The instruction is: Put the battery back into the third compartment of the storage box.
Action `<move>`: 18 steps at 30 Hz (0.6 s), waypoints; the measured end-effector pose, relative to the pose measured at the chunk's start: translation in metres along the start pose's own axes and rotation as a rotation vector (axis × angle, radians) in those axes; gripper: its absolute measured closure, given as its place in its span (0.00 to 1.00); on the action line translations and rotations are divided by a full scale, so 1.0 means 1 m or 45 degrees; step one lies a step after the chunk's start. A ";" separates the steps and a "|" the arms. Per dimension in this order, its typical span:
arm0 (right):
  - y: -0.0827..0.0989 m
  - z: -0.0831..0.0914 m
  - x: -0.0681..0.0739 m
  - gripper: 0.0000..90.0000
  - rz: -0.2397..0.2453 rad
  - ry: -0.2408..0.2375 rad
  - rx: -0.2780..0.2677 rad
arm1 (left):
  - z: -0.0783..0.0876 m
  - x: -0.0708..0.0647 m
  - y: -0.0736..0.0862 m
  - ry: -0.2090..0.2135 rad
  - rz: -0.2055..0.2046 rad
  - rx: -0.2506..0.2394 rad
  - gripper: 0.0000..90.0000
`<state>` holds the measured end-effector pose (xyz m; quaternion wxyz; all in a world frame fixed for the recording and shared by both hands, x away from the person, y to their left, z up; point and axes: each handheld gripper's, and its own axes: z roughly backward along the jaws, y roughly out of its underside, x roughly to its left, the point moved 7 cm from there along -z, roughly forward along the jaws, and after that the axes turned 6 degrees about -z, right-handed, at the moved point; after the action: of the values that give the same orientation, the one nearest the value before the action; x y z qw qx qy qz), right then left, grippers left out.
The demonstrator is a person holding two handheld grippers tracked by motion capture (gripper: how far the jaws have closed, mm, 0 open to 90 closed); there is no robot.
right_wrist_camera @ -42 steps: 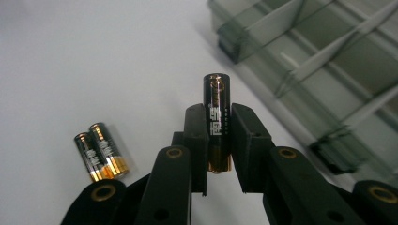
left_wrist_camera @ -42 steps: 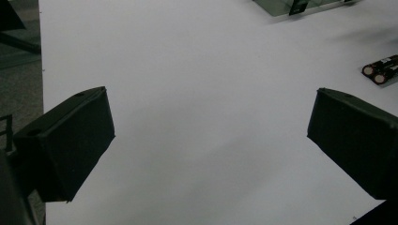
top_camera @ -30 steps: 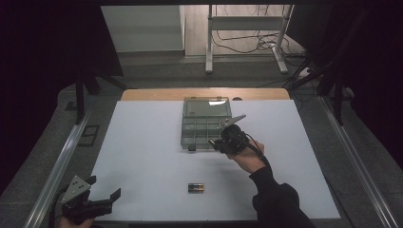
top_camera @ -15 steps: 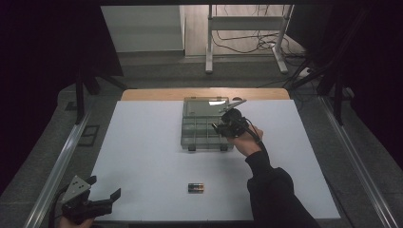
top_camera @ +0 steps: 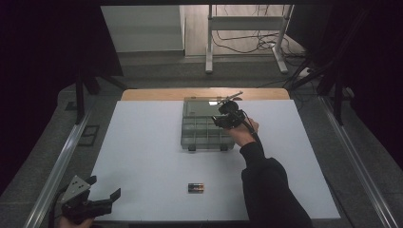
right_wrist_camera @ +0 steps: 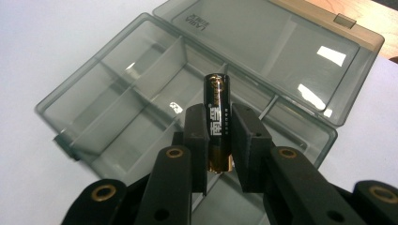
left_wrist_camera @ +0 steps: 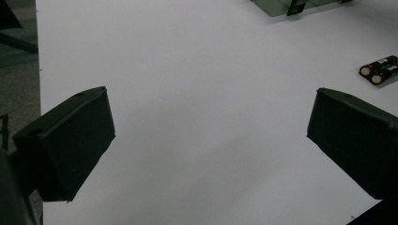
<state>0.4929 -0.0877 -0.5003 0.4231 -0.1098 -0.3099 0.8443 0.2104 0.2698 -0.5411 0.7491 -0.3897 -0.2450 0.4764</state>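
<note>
Above the open compartment box, the right gripper clamps a black-and-gold battery upright over its dividers. Nearer than the box, two batteries lie on the white worktop; the left gripper gapes empty at the near-left corner.

A white sheet covers most of the table, leaving a strip of bare wooden tabletop along the far edge. An aluminium rail runs beside the table on the left and another rail on the right, both on grey carpet. Beyond the table stands a pale metal frame on two legs, with dark cables lying loose on the floor between them. A white panel stands left of the frame. Black curtains close off both sides.
</note>
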 end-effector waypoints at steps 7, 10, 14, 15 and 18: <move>-0.006 -0.020 -0.006 0.85 -0.035 0.044 0.026 | 0.000 0.000 0.000 0.004 -0.001 -0.001 0.02; -0.006 -0.028 -0.010 0.85 -0.056 0.061 0.039 | 0.000 0.000 0.000 0.007 -0.004 0.000 0.02; -0.005 -0.033 -0.012 0.82 -0.051 0.076 0.045 | 0.000 0.000 0.000 0.008 -0.007 0.000 0.02; -0.006 -0.032 -0.013 0.73 -0.053 0.079 0.030 | 0.000 0.000 0.000 0.009 -0.008 -0.001 0.02; -0.006 -0.025 -0.012 0.58 -0.058 0.009 0.011 | 0.000 0.000 0.000 0.009 -0.007 0.000 0.02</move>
<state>0.5152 -0.0834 -0.5167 0.4438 -0.1041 -0.3071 0.8354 0.2102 0.2696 -0.5412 0.7513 -0.3908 -0.2432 0.4729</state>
